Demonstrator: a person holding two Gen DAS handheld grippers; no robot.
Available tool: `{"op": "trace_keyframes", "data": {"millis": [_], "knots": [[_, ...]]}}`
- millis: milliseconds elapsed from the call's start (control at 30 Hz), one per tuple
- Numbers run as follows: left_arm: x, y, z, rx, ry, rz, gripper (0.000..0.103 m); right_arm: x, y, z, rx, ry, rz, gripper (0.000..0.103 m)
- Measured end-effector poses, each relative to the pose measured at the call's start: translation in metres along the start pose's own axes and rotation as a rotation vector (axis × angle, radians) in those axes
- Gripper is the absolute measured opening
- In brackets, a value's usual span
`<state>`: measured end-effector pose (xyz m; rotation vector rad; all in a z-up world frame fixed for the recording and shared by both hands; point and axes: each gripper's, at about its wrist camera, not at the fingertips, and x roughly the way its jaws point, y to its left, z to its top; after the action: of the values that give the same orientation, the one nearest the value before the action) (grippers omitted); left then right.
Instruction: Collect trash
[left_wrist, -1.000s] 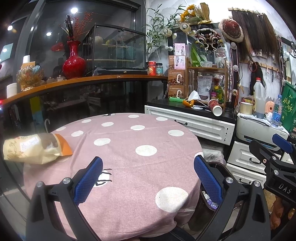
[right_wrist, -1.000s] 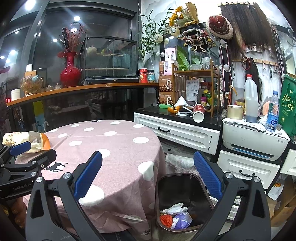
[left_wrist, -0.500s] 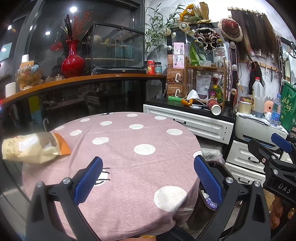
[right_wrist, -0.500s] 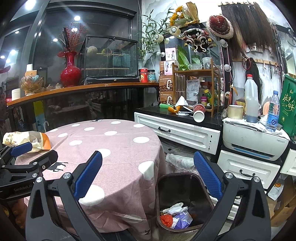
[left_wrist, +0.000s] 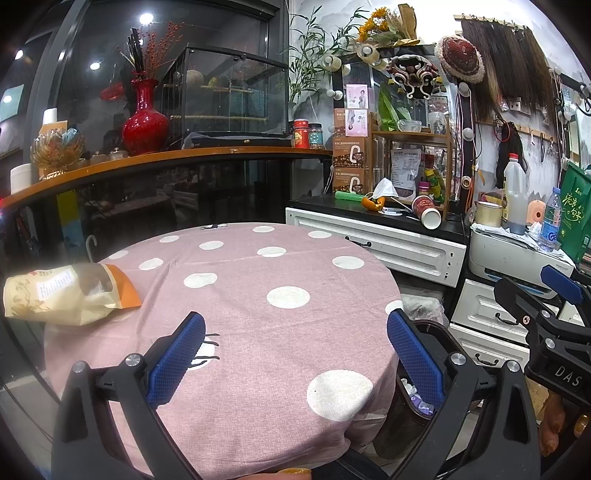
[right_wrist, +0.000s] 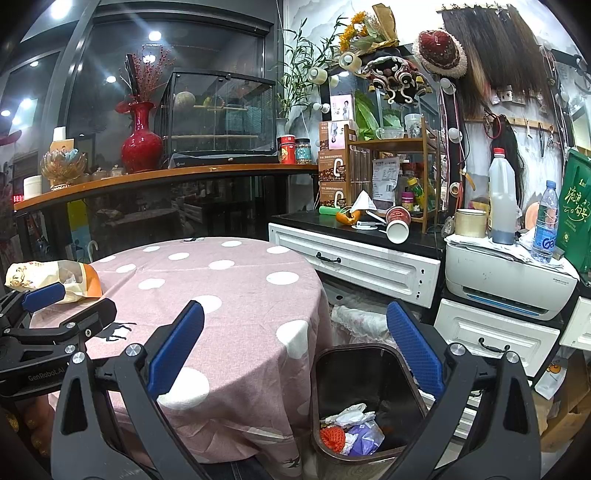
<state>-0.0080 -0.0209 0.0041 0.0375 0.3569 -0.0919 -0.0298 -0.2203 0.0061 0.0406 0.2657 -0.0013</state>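
Note:
A yellow and orange snack bag (left_wrist: 62, 291) lies at the left edge of the round table (left_wrist: 258, 295) with its pink polka-dot cloth. My left gripper (left_wrist: 295, 354) hovers open over the table's near side, to the right of the bag, with nothing between its fingers. My right gripper (right_wrist: 295, 354) is open and empty above the gap between table and dark bin (right_wrist: 354, 369), which holds crumpled paper, something red and a purple wrapper. The bag (right_wrist: 55, 275) also shows far left in the right wrist view, behind the left gripper's blue fingertip (right_wrist: 44, 297).
White drawers (right_wrist: 354, 266) with a black top stand behind the bin, carrying a tipped paper cup (right_wrist: 397, 223), orange peel (right_wrist: 347, 218) and a tissue. A printer (right_wrist: 506, 280) with bottles sits to the right. A wooden counter with a red vase (left_wrist: 145, 122) runs behind the table.
The left wrist view has shifted slightly, so the bag and table sit a little lower and leftward. Both grippers stay open; the right barely moved.

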Motion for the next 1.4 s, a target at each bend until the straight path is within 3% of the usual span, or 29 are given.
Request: {"op": "trace_keyframes", "data": {"millis": [1400], "knots": [[0.0008,-0.0044,-0.0013,0.001,0.008,-0.009,0.098,0.0,0.0008,0.0004,0.001,0.003,0.002,0.097]]}}
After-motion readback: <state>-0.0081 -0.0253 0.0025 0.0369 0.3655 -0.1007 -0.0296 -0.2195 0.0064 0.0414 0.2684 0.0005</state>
